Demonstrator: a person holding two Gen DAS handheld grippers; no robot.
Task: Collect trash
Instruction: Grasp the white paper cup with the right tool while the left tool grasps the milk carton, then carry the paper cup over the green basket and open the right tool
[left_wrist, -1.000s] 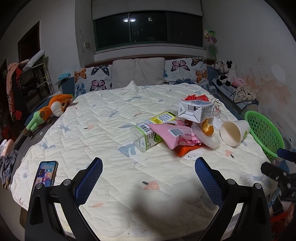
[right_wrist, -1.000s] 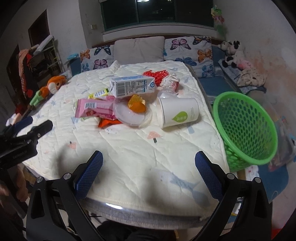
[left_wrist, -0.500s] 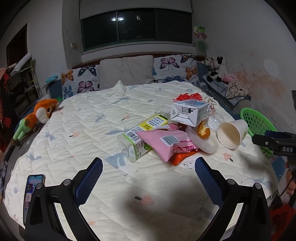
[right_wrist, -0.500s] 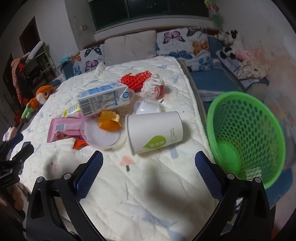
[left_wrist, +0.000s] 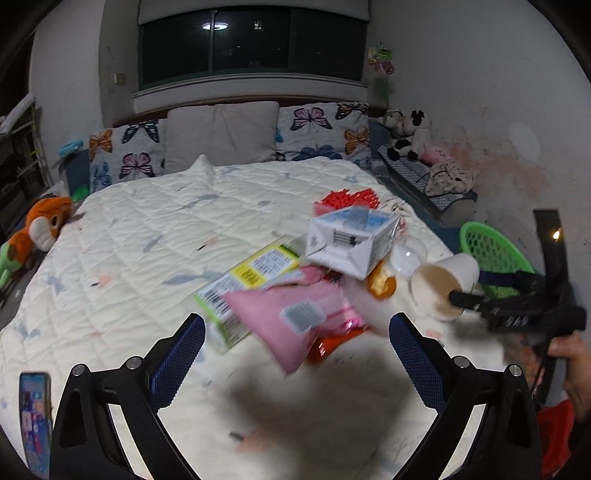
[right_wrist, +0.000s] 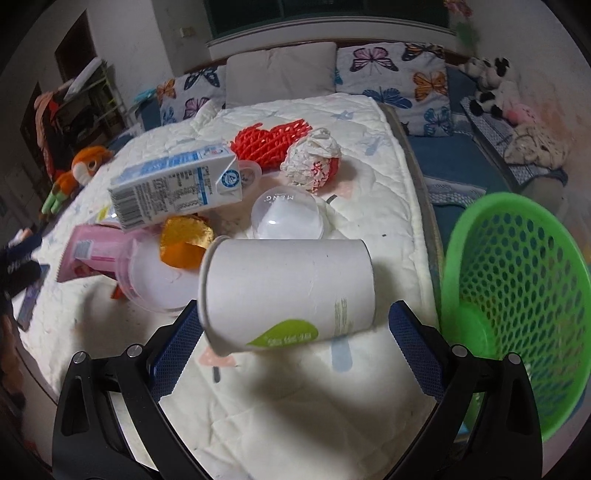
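- Bedroom at night, quilted bed (left_wrist: 147, 251) seen from the left wrist view, with trash piled at the right half of it.
- Left tool (left_wrist: 295, 354) held wide open and empty, above the near part of the quilt.
- Just ahead of it, pink packet (left_wrist: 295, 317), blurred; beside that, label bottle (left_wrist: 247, 280) lying flat, long axis running from near-left to far-right.
- Behind these, milk carton (left_wrist: 351, 240) resting on top of the pile.
- Paper cup (left_wrist: 443, 284) further right, on its side, mouth turned toward this camera; right tool (left_wrist: 476, 291) reaching at it from the right. Clearly nearer to the right hand than to the left.
- Phone (left_wrist: 35, 417) at the near-left edge of the bed; not trash, by my judgement.
- Right wrist view: same paper cup (right_wrist: 288, 291) straight ahead of the right tool (right_wrist: 291, 347), lying across, long axis left to right, open mouth to the left, bottom toward the basket.
- Tool fingers spread wide on both sides of the cup, nothing gripped; contact hard to judge.
- Green basket (right_wrist: 517, 288) just right of the bed edge, lower than the mattress; looks nearly empty, only its green bottom visible.
- Behind the cup: clear dome lid (right_wrist: 288, 218), orange wrapper (right_wrist: 184, 240), crumpled paper ball (right_wrist: 314, 158).
- Probably a short carry to the right for the cup after closing.
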